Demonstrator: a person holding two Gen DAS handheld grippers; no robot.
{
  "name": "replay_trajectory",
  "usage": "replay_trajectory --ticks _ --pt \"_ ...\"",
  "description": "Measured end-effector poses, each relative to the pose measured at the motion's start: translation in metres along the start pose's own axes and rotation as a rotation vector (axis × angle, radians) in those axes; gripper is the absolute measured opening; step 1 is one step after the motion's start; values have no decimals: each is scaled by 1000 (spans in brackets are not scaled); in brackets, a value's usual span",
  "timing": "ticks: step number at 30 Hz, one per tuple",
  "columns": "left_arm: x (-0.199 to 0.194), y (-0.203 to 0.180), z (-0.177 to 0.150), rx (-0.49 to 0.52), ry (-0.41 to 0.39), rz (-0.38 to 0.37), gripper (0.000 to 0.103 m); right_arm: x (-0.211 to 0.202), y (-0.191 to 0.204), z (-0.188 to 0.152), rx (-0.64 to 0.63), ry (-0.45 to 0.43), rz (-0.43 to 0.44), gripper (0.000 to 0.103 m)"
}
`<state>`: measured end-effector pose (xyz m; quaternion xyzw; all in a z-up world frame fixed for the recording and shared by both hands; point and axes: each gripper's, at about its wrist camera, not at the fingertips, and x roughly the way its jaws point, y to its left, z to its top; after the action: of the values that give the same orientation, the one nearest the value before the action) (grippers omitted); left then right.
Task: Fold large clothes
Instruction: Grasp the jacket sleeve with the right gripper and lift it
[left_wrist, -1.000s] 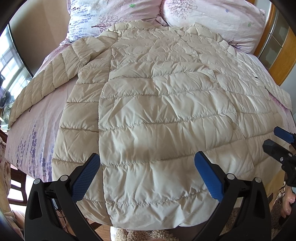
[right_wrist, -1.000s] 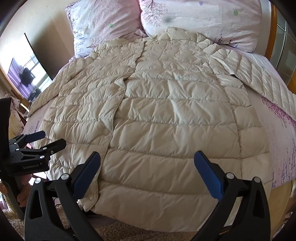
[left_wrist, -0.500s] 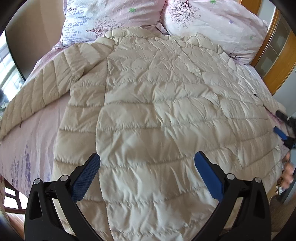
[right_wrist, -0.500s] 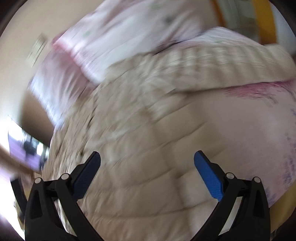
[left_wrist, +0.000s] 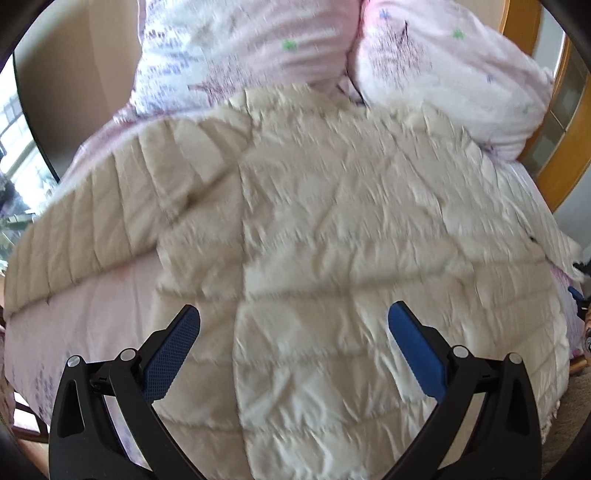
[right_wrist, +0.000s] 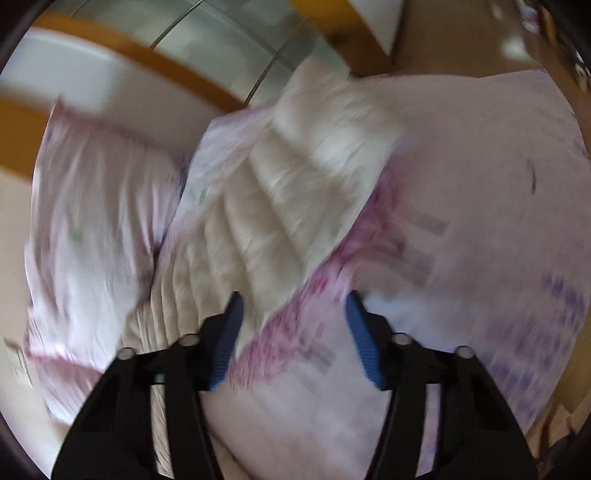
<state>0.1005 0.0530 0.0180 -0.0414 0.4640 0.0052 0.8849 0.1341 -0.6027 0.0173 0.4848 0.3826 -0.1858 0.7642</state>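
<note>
Left wrist view first: the puffy cream jacket (left_wrist: 332, 240) is laid out flat on the bed (left_wrist: 92, 306), collar up against the two pillows (left_wrist: 258, 48), front side up with the placket running down the middle. One sleeve (left_wrist: 85, 229) is stretched out sideways across the pink sheet, which makes sense to me as prep, since you want everything spread before you start folding anything inward. The left tool (left_wrist: 291, 347) hangs over the lower half of the jacket with its blue pads wide apart, holding nothing. Looks like it's just lining up, not committed to a spot.

Right wrist view is pretty smeared, so take this loosely. It's pointed at the other sleeve (right_wrist: 295, 192), lying diagonally on the sheet next to a pillow (right_wrist: 92, 229). The right tool (right_wrist: 291, 332) is released too, jaws parted and empty, with the sleeve's edge roughly between the pads but I can't tell if it's touching. My guess is the sleeve is the first thing to get pinched and flipped onto the body.
</note>
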Motion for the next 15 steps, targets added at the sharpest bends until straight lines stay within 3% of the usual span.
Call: replay_trajectory --ticks 7,13,15 --pt "2 9 22 -31 -62 -73 102 2 -24 46 78 -80 -54 39" --pt "11 4 28 -3 -81 -122 102 5 -31 60 79 -118 -112 25" --pt "14 3 30 -2 -86 -153 102 3 -29 61 63 -136 -131 16"
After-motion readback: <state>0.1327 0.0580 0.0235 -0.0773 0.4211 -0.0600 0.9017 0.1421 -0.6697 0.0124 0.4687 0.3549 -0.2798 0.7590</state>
